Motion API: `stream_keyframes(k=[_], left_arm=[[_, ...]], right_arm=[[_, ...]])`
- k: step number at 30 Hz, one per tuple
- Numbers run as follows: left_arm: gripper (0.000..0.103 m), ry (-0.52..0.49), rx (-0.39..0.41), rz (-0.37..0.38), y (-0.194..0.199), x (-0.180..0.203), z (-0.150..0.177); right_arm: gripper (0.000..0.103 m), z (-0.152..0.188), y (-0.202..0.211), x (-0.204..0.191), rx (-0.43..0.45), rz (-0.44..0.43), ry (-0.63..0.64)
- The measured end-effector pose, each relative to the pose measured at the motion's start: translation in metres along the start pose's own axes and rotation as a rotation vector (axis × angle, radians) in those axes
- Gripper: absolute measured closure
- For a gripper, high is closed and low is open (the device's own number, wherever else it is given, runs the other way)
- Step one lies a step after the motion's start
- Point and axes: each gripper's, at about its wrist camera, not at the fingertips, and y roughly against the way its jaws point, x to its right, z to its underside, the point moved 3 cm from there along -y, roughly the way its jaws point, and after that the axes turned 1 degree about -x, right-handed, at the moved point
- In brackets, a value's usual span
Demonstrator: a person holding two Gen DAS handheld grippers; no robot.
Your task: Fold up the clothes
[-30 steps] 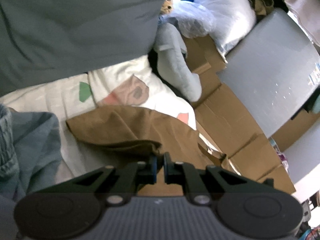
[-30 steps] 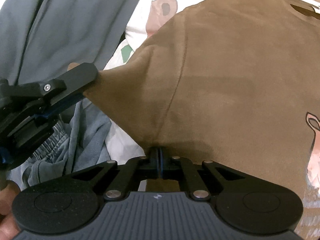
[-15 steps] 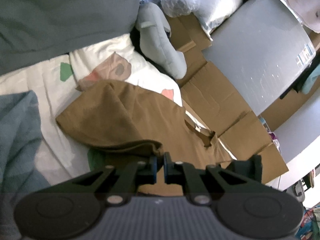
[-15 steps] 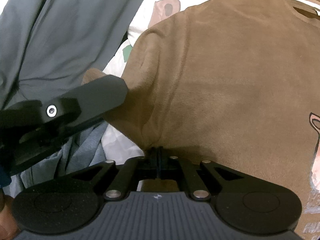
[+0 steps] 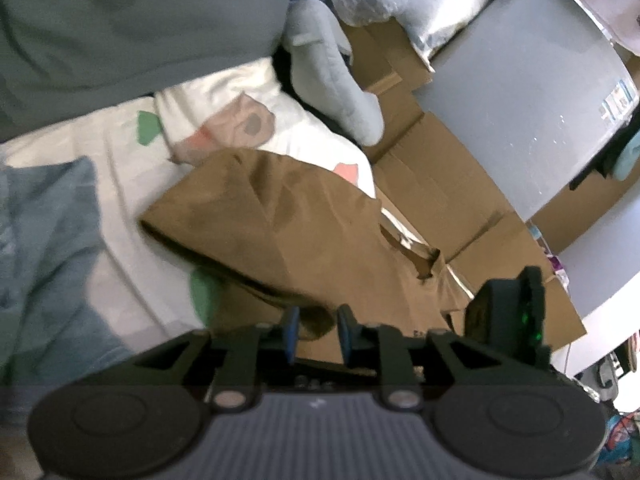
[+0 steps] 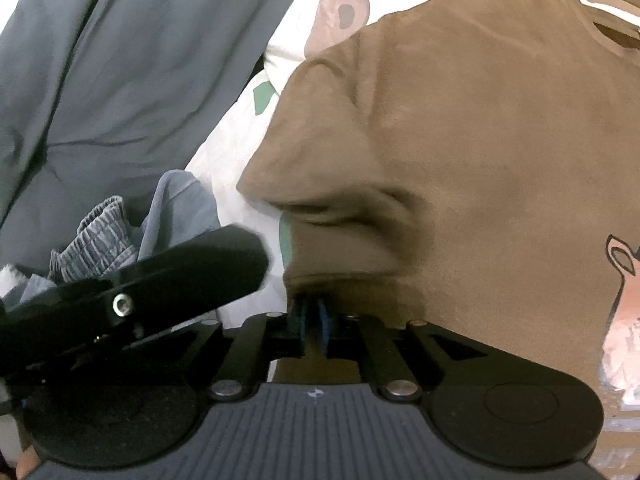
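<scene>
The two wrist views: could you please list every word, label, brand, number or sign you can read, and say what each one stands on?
No text can be read in either view.
Sticker on the grey panel: print too small and blurred to read.
Brown shirt: only a drawn animal; pale marks near its hem are too blurred to read.
Bedsheet: coloured shapes, no lettering.

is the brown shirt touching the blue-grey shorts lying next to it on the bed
Apart. In the right wrist view a strip of white patterned bedsheet shows between the brown shirt and the blue-grey shorts; the left wrist view shows the same gap.
</scene>
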Motion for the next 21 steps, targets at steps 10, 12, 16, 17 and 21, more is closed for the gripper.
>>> stream_keyframes(k=[10, 12, 16, 17, 21], left_arm=[[0.081, 0.000, 0.005, -0.189, 0.002, -0.027, 0.011], [0.081, -0.024, -0.010, -0.204, -0.003, -0.026, 0.015], [0.081, -0.066, -0.036, -0.229, -0.016, -0.023, 0.025], [0.081, -0.075, -0.041, -0.234, -0.020, -0.022, 0.027], [0.081, -0.091, -0.052, -0.247, -0.033, -0.023, 0.028]], right_arm=[[0.055, 0.002, 0.023, 0.009, -0.021, 0.028, 0.032], [0.055, 0.001, 0.029, 0.015, -0.017, 0.038, 0.036], [0.055, -0.007, 0.041, 0.024, 0.006, 0.058, 0.050], [0.055, -0.011, 0.042, 0.026, 0.011, 0.066, 0.055], [0.055, -0.022, 0.044, 0.029, 0.019, 0.093, 0.086]])
